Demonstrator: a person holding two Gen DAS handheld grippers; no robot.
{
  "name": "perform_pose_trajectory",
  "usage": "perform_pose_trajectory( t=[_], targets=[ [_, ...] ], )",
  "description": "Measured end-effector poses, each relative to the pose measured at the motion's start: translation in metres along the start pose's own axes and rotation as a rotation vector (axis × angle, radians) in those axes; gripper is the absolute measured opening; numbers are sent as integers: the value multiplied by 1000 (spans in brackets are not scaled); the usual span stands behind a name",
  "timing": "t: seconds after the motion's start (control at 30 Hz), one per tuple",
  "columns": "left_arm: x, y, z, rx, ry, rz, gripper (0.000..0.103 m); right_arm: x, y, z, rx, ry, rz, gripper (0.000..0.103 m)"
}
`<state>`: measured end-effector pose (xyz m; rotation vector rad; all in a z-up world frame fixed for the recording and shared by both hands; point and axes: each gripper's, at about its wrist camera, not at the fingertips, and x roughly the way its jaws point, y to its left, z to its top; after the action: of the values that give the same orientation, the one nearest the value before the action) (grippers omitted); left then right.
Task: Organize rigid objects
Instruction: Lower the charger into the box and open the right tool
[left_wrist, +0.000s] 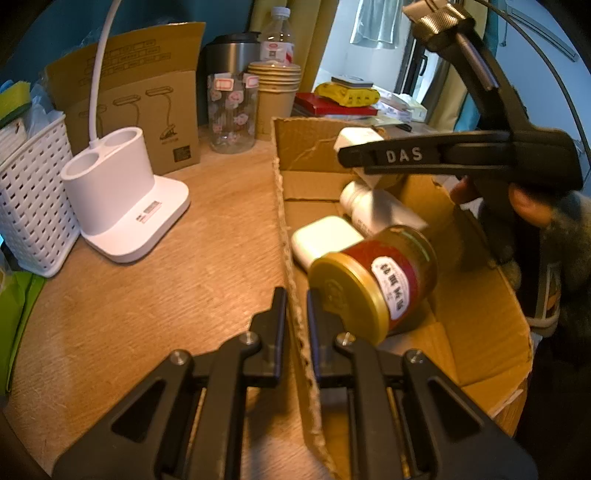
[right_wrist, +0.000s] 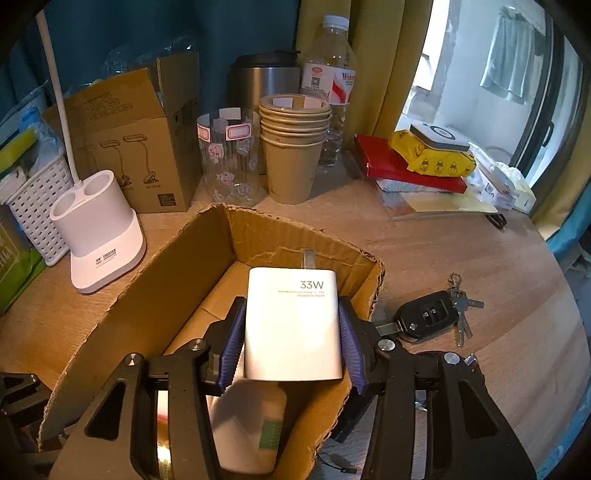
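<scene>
A torn cardboard box (left_wrist: 476, 325) (right_wrist: 155, 273) lies open on the wooden table. My left gripper (left_wrist: 296, 295) is shut on the box's left wall. In the box lie a jar with a gold lid (left_wrist: 373, 284), a white flat case (left_wrist: 325, 240) and a white bottle (left_wrist: 380, 210) (right_wrist: 251, 424). My right gripper (right_wrist: 291, 339) (left_wrist: 354, 157) is shut on a white 33W charger (right_wrist: 293, 328) (left_wrist: 354, 138), held above the box's far end. A car key with keys (right_wrist: 432, 314) lies on the table right of the box.
A white lamp base (left_wrist: 122, 199) (right_wrist: 99, 236) and white basket (left_wrist: 29, 206) stand to the left. A brown carton (right_wrist: 136, 140), patterned glass (right_wrist: 229, 155), stacked paper cups (right_wrist: 293, 147), steel mug and water bottle (right_wrist: 332, 85) line the back. A red book with a yellow pack (right_wrist: 432, 155) lies at the back right.
</scene>
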<state>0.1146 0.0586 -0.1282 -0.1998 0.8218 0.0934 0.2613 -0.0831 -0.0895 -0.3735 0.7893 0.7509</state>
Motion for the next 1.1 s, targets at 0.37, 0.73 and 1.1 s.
perform_pose_trajectory(
  t=[0.37, 0.73, 1.1],
  targets=[
    [1, 0, 0, 0, 1, -1, 12, -8, -3, 3, 9, -41, -6, 65],
    [1, 0, 1, -1, 1, -1, 12, -20, -6, 0, 27, -82, -27, 65],
    [1, 1, 1, 1, 0, 3, 12, -59, -40, -10, 133, -165, -63, 67]
  ],
)
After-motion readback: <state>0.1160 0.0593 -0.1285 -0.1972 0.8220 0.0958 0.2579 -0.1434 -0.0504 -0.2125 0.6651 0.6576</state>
